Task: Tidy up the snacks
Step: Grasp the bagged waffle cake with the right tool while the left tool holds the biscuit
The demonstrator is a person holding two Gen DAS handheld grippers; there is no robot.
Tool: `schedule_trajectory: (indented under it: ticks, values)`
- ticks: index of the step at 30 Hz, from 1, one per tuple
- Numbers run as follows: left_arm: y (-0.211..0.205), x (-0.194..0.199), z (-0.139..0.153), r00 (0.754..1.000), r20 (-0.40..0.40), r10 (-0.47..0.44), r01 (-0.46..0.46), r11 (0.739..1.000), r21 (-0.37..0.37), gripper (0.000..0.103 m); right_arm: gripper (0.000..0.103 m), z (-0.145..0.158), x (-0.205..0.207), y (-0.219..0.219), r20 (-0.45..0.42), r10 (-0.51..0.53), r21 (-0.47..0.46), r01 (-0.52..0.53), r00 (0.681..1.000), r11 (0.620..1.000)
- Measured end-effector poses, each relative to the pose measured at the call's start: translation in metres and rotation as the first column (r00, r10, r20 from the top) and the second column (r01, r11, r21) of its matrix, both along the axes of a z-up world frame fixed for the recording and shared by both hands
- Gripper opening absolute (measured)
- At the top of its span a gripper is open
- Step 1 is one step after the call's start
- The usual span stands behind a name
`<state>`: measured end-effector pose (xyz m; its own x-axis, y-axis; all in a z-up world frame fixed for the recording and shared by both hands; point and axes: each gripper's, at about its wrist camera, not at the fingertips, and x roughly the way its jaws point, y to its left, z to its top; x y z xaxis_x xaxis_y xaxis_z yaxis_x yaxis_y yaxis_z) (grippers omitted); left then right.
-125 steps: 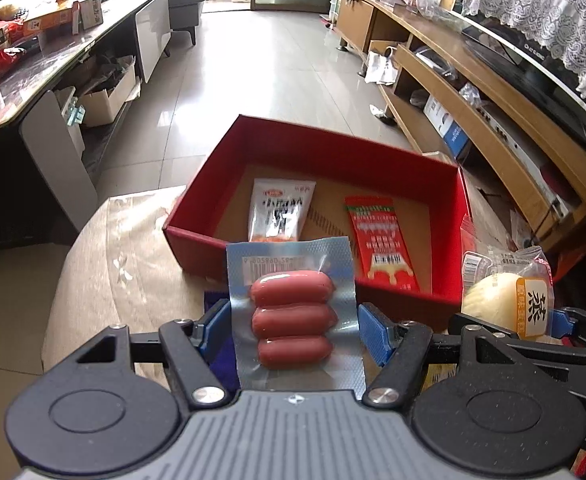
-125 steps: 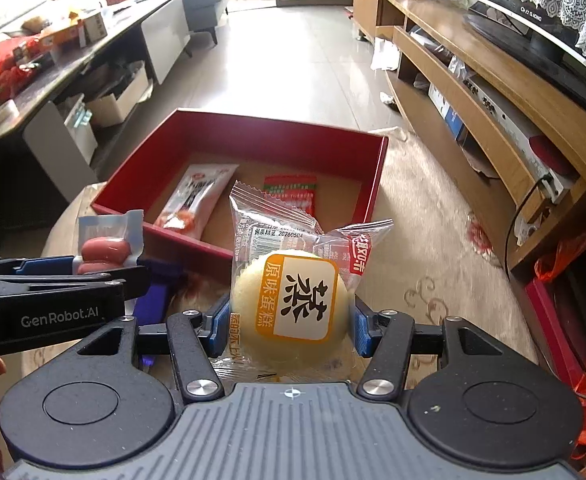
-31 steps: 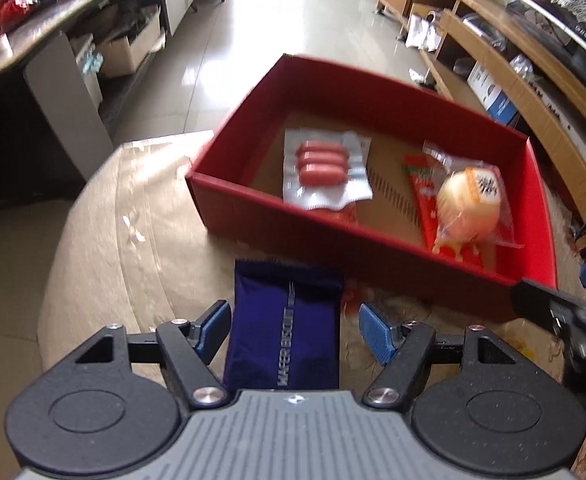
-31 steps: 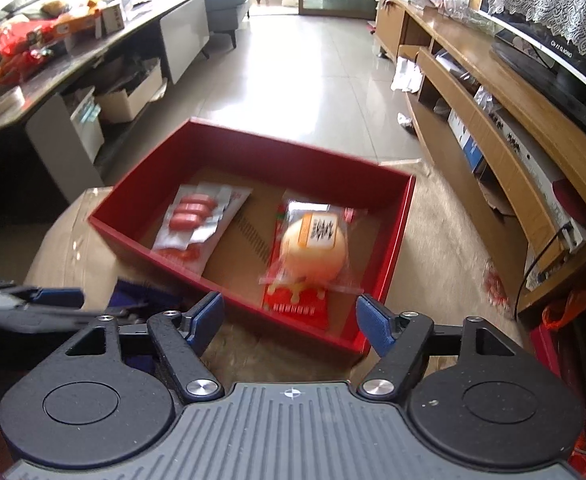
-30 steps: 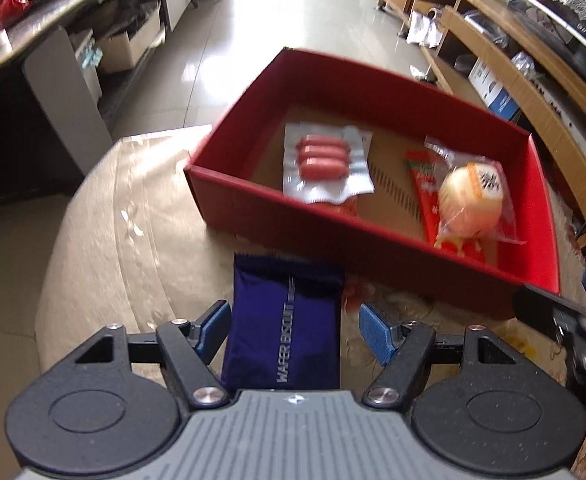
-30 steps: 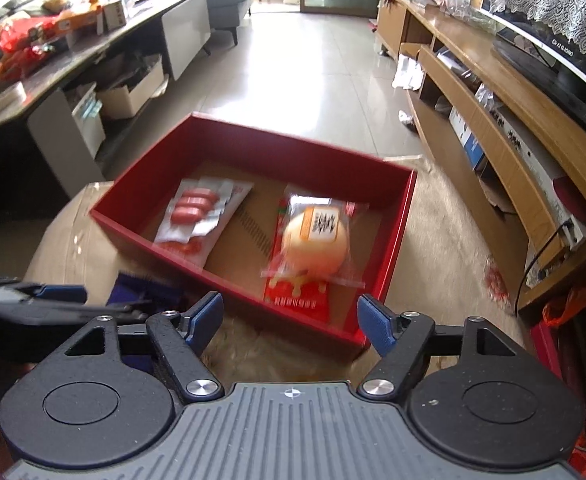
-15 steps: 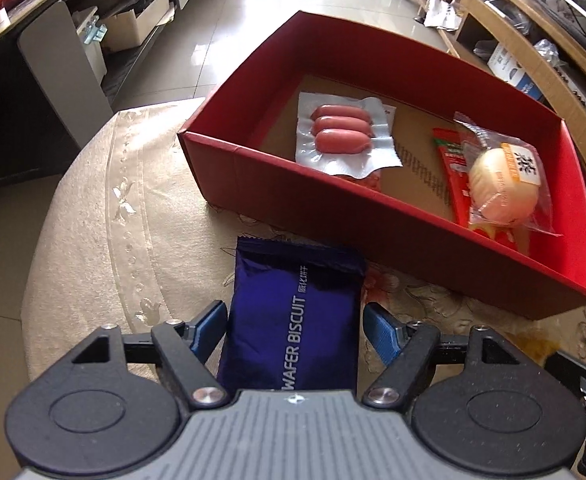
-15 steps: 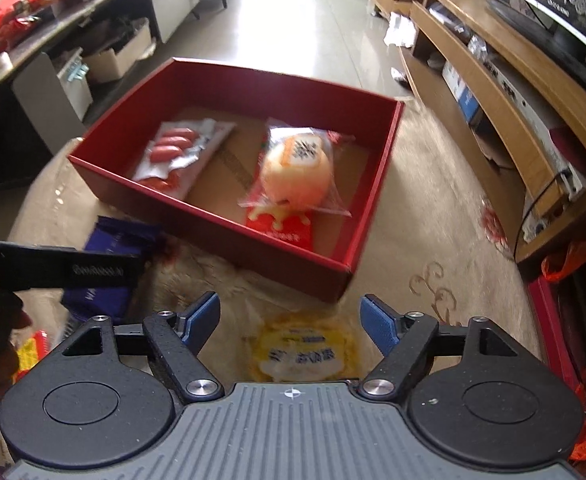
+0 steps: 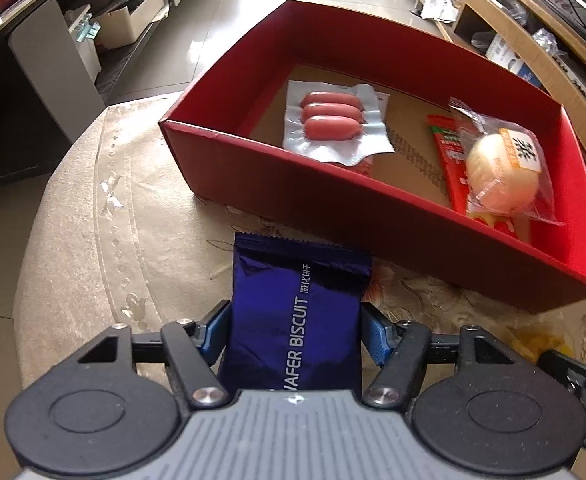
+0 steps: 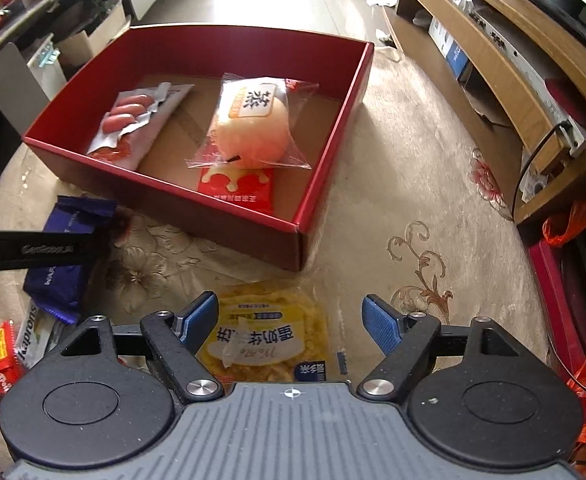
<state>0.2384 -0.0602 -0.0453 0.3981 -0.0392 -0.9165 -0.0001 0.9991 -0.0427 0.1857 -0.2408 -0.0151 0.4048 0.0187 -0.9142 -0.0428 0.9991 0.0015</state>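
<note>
Right now my left tongs (image 9: 295, 334) are closing around the blue wafer biscuit pack (image 9: 299, 308), which lies flat on the desk (image 9: 93, 240) just in front of the red box (image 9: 373, 216). The blue pads sit right at the pack's two long edges, the left one touching or nearly so; I cannot tell whether they press yet, so I count nothing as gripped.

My right tongs (image 10: 291, 320) stand wide apart, holding nothing. The yellow snack packet (image 10: 269, 328) lies on the desk between the fingers, clear of both pads.

Inside the box already lie the sausage pack (image 9: 333, 120) and the wrapped bun (image 9: 501, 172), which rests on a red sachet (image 9: 447, 148).

What worries me most is the wafer pack's slick foil. If I squeeze only the puffed edges, I think it could crumple and slide out during the lift, or tilt and catch the near wall of the box, which stands just beyond its far end.

On the right side, the yellow packet is flat and soft. If the pads come in above it, I judge they would skate over the film or pinch only a fold.

The two tongs are also near each other, so lifting both together risks a knock.
</note>
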Motion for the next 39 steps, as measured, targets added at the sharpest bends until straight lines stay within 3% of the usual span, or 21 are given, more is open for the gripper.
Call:
schedule_trajectory:
  ticks: [12,20,25,30,39]
  values:
    - [-0.003,-0.027,0.03,0.997,0.03,-0.065,0.067,0.995,-0.068,0.062,0.087,-0.006,0.002,0.011,-0.032,0.049,0.038,-0.048,0.998,0.998]
    - [-0.01,-0.048,0.033,0.994,0.022,-0.108,0.109,0.989,-0.095,0.062,0.09,-0.025,0.005,0.024,-0.067,0.089,-0.014,-0.091,0.994,0.996]
    - [-0.012,-0.066,0.031,0.992,0.009,-0.128,0.128,0.986,-0.102,0.062,0.08,-0.021,-0.001,0.03,-0.063,0.1,-0.044,-0.103,0.993,0.994]
    - [-0.014,-0.094,0.028,0.988,-0.007,-0.157,0.155,0.981,-0.116,0.062,0.073,-0.013,-0.023,0.025,-0.06,0.092,-0.049,-0.095,0.994,0.994]
    - [-0.016,-0.15,0.021,0.968,-0.04,-0.246,0.24,0.963,-0.121,0.062,0.073,-0.014,-0.084,0.023,-0.102,0.108,-0.047,-0.114,0.989,0.992]
